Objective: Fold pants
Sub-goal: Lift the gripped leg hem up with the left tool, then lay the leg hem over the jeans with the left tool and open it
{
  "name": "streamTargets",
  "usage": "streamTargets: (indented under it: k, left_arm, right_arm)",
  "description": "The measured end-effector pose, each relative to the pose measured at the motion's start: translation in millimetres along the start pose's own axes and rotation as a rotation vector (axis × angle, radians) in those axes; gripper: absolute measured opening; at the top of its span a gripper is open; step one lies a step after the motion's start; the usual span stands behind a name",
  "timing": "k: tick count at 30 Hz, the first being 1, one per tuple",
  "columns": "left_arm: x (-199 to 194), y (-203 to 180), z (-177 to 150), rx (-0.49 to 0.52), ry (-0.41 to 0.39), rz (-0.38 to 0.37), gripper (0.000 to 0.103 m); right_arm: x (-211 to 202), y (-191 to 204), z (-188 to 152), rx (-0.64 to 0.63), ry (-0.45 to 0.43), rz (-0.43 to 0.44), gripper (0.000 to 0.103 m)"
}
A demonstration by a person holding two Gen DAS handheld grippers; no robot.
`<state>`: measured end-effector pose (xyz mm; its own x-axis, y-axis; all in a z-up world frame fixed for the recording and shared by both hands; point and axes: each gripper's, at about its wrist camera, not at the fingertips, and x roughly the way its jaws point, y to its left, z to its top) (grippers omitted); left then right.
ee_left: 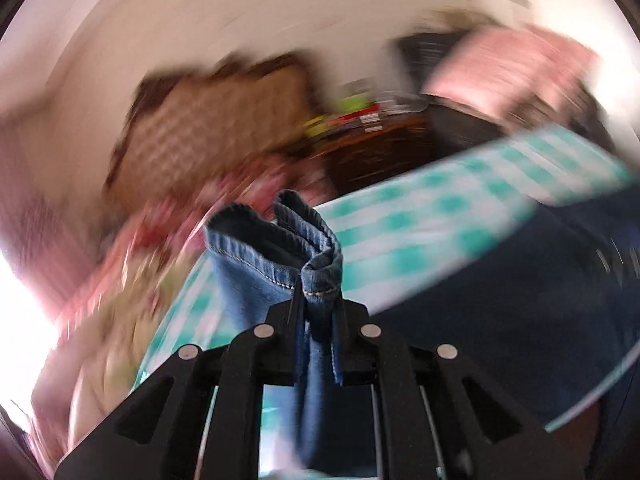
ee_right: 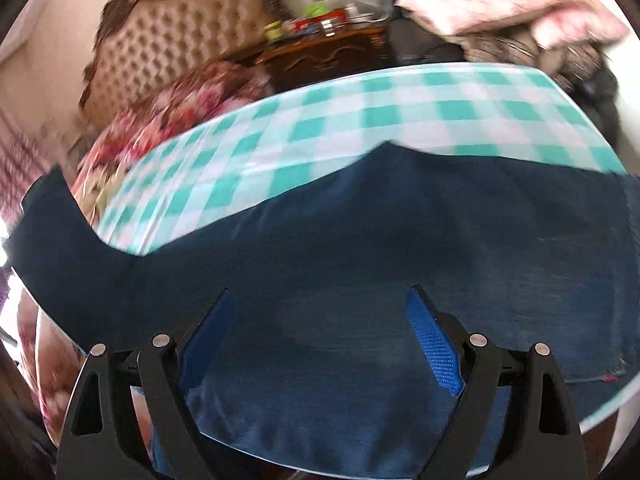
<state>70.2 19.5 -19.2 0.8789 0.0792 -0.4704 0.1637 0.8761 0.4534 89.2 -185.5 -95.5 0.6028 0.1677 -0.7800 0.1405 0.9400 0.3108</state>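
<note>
Pinching the jeans (ee_left: 276,256) hem, the left tongs (ee_left: 318,308) grip; only the right view shows right tongs (ee_right: 320,304) wide.

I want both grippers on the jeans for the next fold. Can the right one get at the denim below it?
Probably yes: the right hand-held gripper is open, with the jeans spread directly beneath its fingers and nothing lying between them.

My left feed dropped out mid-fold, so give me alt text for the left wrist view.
The left claw is shut on the bunched hem of the jeans, holding it up above the teal checked cloth. More dark denim lies on that cloth at the right. The room behind is motion-blurred, showing a tufted headboard and a pink pillow.
</note>
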Motion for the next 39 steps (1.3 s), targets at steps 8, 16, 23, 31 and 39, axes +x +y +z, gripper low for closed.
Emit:
streamTargets:
  k: [8, 16, 23, 31, 39]
  left_arm:
    - [10, -193, -68, 0.311, 0.005, -0.111, 0.028]
    - [-7, -179, -77, 0.239, -0.015, -0.140, 0.055]
    - [-15, -158, -71, 0.099, 0.013, -0.344, 0.047]
    - [14, -113, -64, -0.229, 0.134, -0.479, 0.032]
    - [22, -140, -60, -0.115, 0.126, -0.512, 0.013]
  right_arm:
    - [3, -64, -19, 0.118, 0.062, -0.033, 0.084]
    - [17, -80, -19, 0.157, 0.111, 0.032, 0.084]
    - [30, -55, -20, 0.110, 0.176, 0.115, 0.084]
    - [40, -41, -24, 0.107, 0.220, 0.175, 0.077]
    - [41, -36, -23, 0.106, 0.220, 0.165, 0.077]
